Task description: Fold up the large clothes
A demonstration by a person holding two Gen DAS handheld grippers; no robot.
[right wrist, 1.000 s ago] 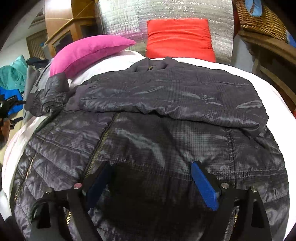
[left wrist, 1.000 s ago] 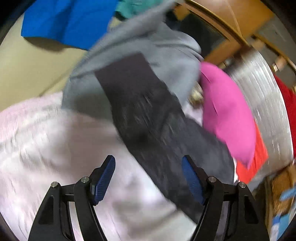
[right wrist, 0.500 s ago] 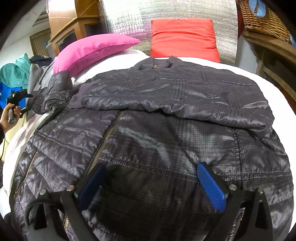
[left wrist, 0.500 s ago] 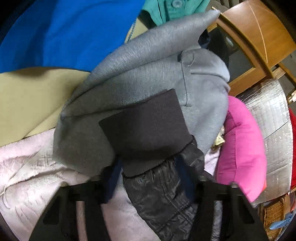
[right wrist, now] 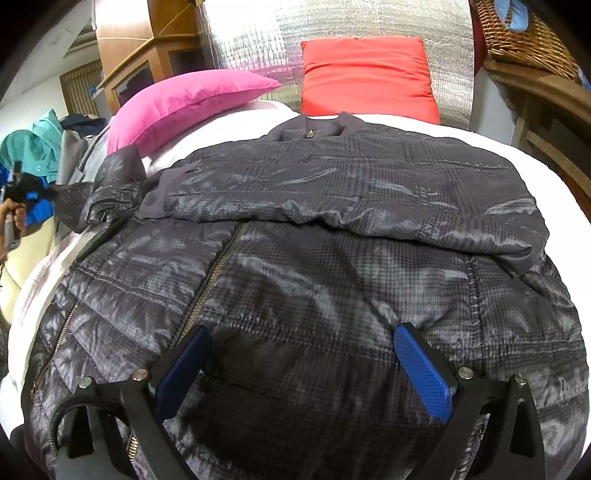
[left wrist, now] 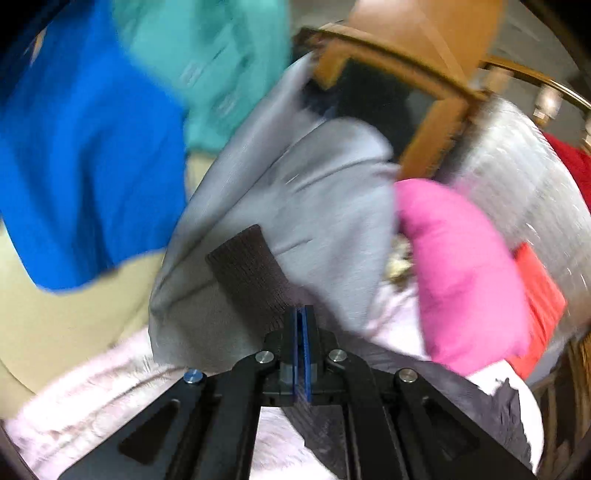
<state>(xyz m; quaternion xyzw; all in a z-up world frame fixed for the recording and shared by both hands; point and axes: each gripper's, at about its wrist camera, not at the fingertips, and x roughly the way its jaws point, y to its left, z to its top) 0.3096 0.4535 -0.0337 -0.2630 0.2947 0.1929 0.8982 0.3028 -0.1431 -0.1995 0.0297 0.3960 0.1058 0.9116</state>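
A dark quilted jacket [right wrist: 332, 266] lies zip side up on the white bed [right wrist: 517, 155], with one sleeve [right wrist: 351, 199] folded across its chest. The other sleeve [right wrist: 110, 181] stretches off to the left, toward my left gripper [right wrist: 18, 188], which a hand holds. In the left wrist view my left gripper [left wrist: 301, 350] is shut on that sleeve's dark ribbed cuff [left wrist: 251, 273], which sticks up past the pads. My right gripper [right wrist: 306, 369] stands wide open just over the jacket's lower body, with nothing pinched between its fingers.
A pink pillow [right wrist: 184, 103] and a red pillow [right wrist: 365, 74] lean on a silver padded headboard [right wrist: 251, 37]. A grey garment [left wrist: 314, 192], blue cloth [left wrist: 85, 155] and teal cloth [left wrist: 221, 62] pile up on the left by a wooden cabinet [left wrist: 424, 48]. A wicker basket [right wrist: 524, 33] stands at the right.
My left gripper's jaws closed on the sleeve's cuff and lifted it, and its view swung and blurred. My right gripper stayed open over the jacket.
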